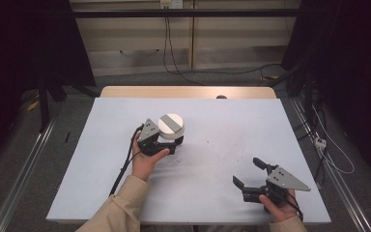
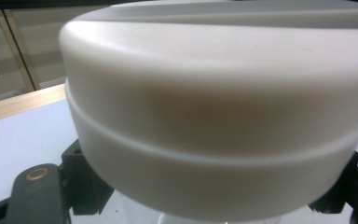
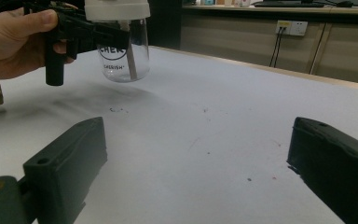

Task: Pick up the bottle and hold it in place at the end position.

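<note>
Where left gripper [image 1: 174, 141] clamps: clear jar [image 3: 124, 51], just beneath white lid [image 1: 170, 124].

Table [image 1: 207, 159]: a rectangular top under a pale blue-white sheet, showing a strip of bare light wood [image 1: 188, 92] along its far edge. The sheet is carrying a scatter of small dark and reddish specks [image 3: 205, 140] near the middle. A small dark rounded object [image 1: 221, 97] is sitting at the far edge, too small to identify. In the right gripper view a clear jar's [image 3: 123, 53] base is hanging close over the sheet; contact with it cannot be told.
</note>
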Action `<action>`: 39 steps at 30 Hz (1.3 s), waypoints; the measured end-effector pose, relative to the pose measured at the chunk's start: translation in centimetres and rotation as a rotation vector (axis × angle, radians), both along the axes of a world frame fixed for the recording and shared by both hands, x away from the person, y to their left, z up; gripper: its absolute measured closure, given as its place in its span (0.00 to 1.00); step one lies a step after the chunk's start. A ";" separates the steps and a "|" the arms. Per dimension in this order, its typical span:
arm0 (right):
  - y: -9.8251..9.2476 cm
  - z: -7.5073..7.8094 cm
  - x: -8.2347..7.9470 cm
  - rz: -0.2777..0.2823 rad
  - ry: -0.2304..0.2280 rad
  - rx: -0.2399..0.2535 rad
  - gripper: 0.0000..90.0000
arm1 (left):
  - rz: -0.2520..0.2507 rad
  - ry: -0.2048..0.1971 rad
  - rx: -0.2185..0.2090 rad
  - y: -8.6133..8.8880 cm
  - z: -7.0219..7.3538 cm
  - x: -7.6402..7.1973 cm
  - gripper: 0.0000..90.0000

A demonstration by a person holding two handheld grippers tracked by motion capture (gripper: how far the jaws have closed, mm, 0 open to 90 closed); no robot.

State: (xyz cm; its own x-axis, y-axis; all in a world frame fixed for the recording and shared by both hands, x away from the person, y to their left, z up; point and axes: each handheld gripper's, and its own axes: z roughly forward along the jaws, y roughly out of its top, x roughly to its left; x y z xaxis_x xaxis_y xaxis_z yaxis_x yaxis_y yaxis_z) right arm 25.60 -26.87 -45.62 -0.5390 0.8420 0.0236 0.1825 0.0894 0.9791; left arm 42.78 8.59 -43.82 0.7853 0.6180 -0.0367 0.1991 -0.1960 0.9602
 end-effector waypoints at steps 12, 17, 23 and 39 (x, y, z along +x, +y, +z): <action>0.0 0.0 0.0 0.006 0.003 0.000 0.04 | -0.024 -0.005 0.028 -1.6 -0.4 0.4 0.21; 0.0 0.0 0.0 0.005 0.003 0.000 0.04 | -0.027 -0.001 0.028 -2.0 -0.6 0.5 0.21; 0.0 0.0 0.0 0.005 0.003 -0.001 0.04 | -0.030 -0.001 0.036 -2.5 -0.9 0.7 0.21; 0.1 -0.1 0.1 0.006 0.006 -0.002 0.04 | -0.040 0.002 0.061 -3.6 -1.5 1.1 0.21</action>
State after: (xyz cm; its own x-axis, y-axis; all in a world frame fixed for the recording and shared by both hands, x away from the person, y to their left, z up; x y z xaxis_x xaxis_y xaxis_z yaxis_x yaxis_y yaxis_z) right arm 25.67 -26.82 -45.71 -0.5441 0.8387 0.0254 0.1882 0.0925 0.9778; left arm 43.89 5.02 -45.28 0.8094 0.5873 -0.0020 0.1923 -0.2618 0.9458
